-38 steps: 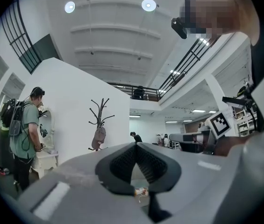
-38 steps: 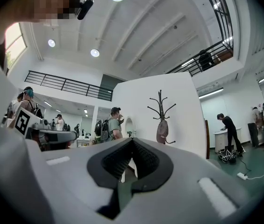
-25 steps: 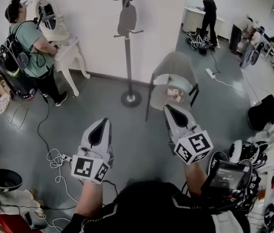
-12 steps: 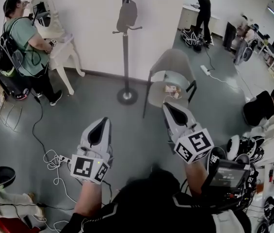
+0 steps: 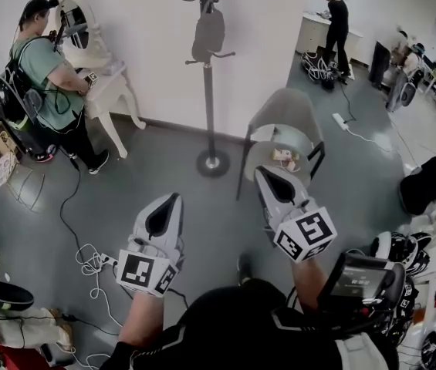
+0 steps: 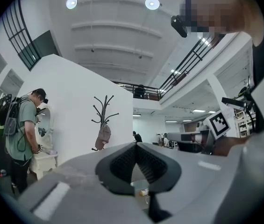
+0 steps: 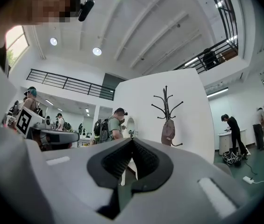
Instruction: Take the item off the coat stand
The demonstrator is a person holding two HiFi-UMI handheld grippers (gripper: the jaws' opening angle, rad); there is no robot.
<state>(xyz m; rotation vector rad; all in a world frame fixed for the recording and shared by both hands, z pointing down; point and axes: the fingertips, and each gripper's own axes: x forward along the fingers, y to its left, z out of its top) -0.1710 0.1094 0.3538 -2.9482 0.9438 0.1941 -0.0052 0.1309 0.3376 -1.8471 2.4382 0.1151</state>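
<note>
Open grey floor (image 5: 125, 176) lies ahead. My left hand-held gripper (image 5: 173, 199) and right hand-held gripper (image 5: 261, 171), jaws together and empty, have edged forward. The bag (image 5: 208, 35) still hangs on the coat stand (image 5: 209, 106), well beyond both, so I judge the approach barely begun.

Brown bag (image 5: 207, 35), black coat stand (image 5: 208, 106)

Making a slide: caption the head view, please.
Left tongs and right tongs, shut and empty, point toward the coat stand and its hanging item.

grey chair (image 5: 283, 118) | person in green (image 5: 44, 75) at white table (image 5: 113, 91) | cables (image 5: 90, 264) on floor (image 5: 210, 230)
</note>
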